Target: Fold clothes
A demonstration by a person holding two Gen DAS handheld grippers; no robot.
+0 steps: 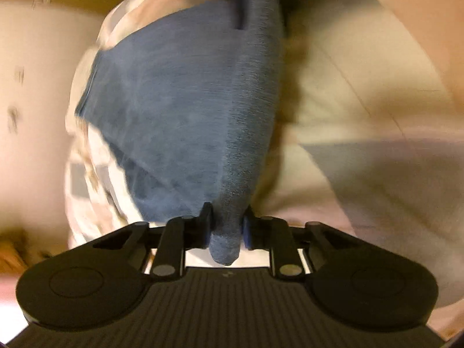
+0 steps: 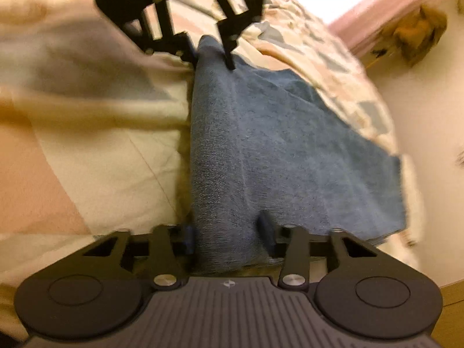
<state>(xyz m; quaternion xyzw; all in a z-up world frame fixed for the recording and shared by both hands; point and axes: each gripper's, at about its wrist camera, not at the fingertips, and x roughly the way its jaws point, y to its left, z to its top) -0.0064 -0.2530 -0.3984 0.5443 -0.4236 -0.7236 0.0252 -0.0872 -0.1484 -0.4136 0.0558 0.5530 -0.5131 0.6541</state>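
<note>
Between the two claws a blue garment is stretched along one raised edge, its free part draping down and away onto a patchwork bedspread in cream, pink and grey. Left claw: clenched on a bunched corner of the cloth, a nub of fabric poking back past the fingers. Right claw: fingers set a little wider, a thicker wad of the same edge filling the gap between them; it reads as grasping that wad, though motion blur softens the contact. Each claw shows at the far end of the other's view, facing it, so the held edge runs straight ahead from claw to claw. To the right of the right claw the cloth falls in a broad, doubled-looking panel, its lower border lying on the bedspread; beyond that, pale floor. Fabric looks like a soft knit or terry: light, limp, no stiffness, grippy rather than slick, nothing fragile. It sags between holds and will slump wherever it is let go, so the two corners of the taut edge are the sensible holds, pinched deep enough that layers do not slide apart. Whether this lift opens a fold or closes one, I cannot say; the doubled panel suits either.
</note>
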